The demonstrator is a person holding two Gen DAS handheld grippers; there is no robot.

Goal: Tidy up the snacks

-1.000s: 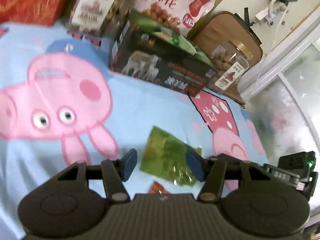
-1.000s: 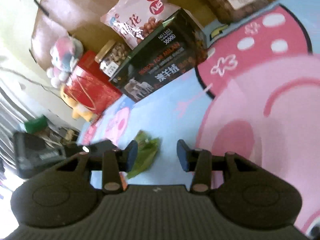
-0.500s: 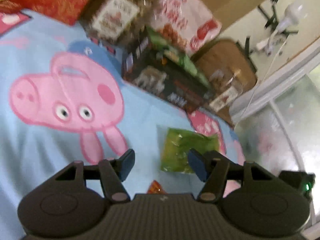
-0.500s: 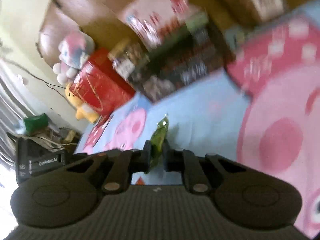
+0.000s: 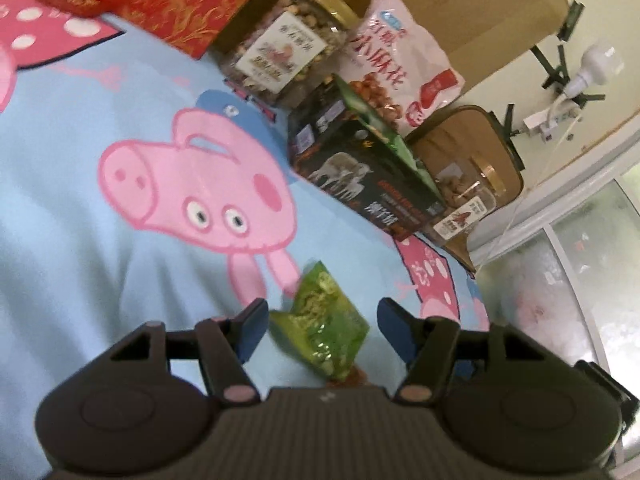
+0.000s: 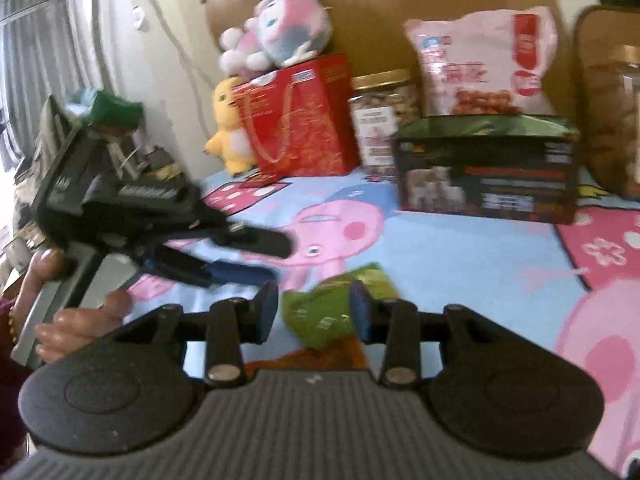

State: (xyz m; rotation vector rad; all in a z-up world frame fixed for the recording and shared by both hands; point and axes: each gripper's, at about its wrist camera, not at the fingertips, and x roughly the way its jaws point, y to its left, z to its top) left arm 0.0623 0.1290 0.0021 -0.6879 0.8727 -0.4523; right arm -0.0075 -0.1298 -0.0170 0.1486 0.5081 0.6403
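- Light-blue cartoon pig bedsheet [image 5: 80, 208] spread under everything.
- Pink-and-white plush toy [image 6: 280, 32] perched atop a red gift bag [image 6: 304, 120].
- Yellow plush duck [image 6: 230, 128] just left of that bag.
- White plug and power strip [image 5: 560, 112] on the wall, cable trailing down.

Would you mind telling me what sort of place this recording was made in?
Most likely a bedroom at home: a cartoon-pig bedsheet covers the surface, plush toys sit on a red gift bag, and a wooden headboard-like panel stands behind the snacks.

Both wrist cameras look closely down at the green snack packet [image 5: 320, 328].
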